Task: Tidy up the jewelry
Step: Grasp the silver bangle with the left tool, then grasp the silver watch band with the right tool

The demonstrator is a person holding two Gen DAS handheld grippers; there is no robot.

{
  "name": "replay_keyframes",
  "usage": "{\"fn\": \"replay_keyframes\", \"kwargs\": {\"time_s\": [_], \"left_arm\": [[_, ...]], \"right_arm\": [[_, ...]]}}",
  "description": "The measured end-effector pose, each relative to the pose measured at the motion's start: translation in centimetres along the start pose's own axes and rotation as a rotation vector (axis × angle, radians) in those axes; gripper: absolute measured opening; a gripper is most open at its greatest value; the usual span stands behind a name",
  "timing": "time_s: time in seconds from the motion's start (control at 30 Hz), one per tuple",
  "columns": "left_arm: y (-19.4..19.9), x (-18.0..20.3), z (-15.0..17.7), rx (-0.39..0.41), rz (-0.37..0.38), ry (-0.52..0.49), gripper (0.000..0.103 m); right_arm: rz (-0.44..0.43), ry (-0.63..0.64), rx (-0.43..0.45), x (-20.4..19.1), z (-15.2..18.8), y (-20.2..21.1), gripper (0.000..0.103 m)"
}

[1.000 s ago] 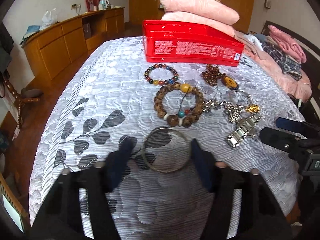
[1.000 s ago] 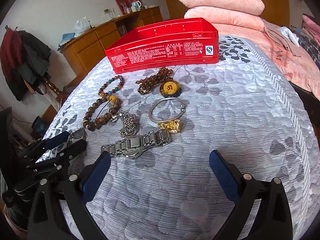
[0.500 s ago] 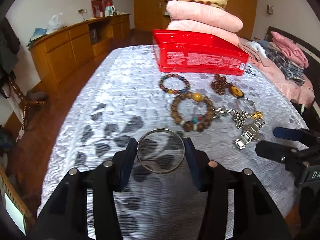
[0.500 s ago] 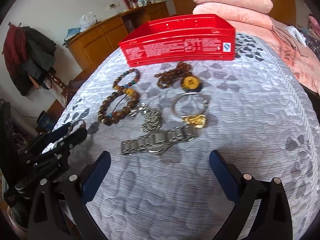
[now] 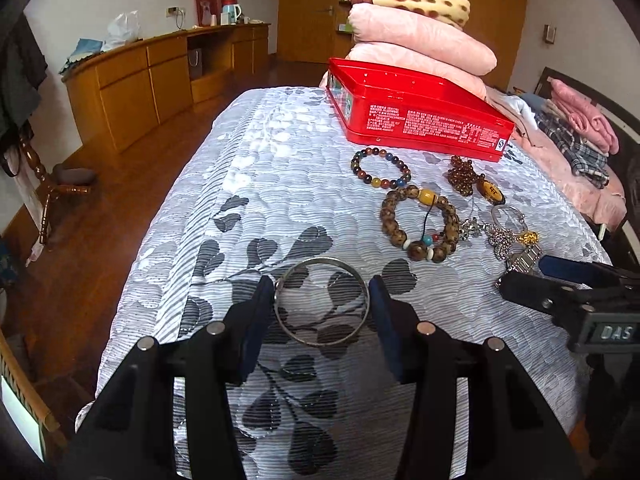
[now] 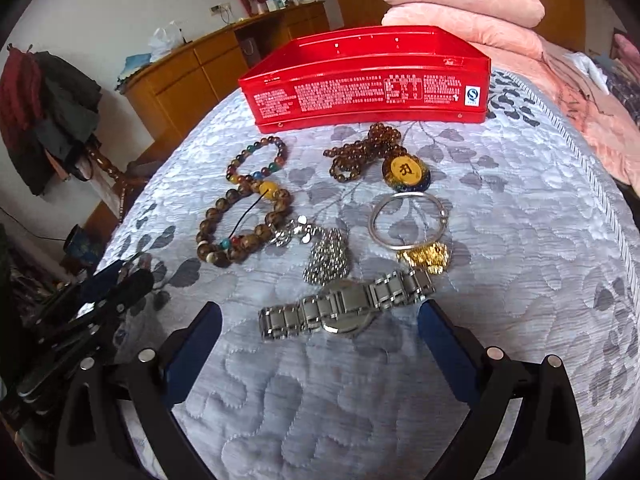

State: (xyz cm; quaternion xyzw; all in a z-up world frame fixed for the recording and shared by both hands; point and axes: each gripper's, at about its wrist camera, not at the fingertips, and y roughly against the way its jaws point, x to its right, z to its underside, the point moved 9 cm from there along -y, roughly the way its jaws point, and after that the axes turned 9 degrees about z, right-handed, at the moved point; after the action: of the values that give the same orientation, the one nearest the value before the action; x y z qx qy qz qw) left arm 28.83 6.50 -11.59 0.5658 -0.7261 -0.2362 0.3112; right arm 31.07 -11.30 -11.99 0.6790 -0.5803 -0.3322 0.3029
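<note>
My left gripper (image 5: 321, 285) is shut on a thin silver bangle (image 5: 320, 259), its blue pads pressing both sides of the ring, low over the grey leaf-pattern bedspread (image 5: 240, 208). My right gripper (image 6: 320, 307) stands open and wide, with a steel watch (image 6: 344, 312) lying between its fingertips, untouched. Further back lie a large wooden bead bracelet (image 6: 208, 224), a multicoloured bead bracelet (image 6: 280, 152), a brown bead string with a yellow pendant (image 6: 404, 170), a silver chain heap (image 6: 326, 256), and a thin silver bangle with a gold charm (image 6: 424, 256). An open red tin (image 6: 368, 88) stands behind them.
Folded pink quilts (image 5: 420, 36) are stacked behind the tin, and more bedding (image 5: 576, 144) lies to the right. A wooden sideboard (image 5: 152, 80) runs along the left wall, beyond bare wooden floor. The bed's left edge drops off near my left gripper.
The left jaws closed in on the silver bangle and now grip it, drifting left of the jewelry. The right gripper moved forward until the watch lies between its open fingers.
</note>
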Motion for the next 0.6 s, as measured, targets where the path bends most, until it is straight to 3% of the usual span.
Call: {"fn": "replay_keyframes", "kwargs": {"time_s": [0.27,0.43,0.6], "left_arm": [[-0.4,0.4,-0.2,-0.002,0.036,0.007,0.047],[-0.6,0.9,-0.2,-0.005,0.049,0.007,0.048],[-0.6,1.1,-0.2,-0.006,0.05,0.009,0.048]], "right_arm": [[0.033,0.041,0.016,-0.3,-0.3,-0.5,0.096],[0.104,0.1,0.018,0.0,0.0,-0.5,0.083],[0.099,0.126,0.01,0.7,0.3,-0.1,0.078]]}}
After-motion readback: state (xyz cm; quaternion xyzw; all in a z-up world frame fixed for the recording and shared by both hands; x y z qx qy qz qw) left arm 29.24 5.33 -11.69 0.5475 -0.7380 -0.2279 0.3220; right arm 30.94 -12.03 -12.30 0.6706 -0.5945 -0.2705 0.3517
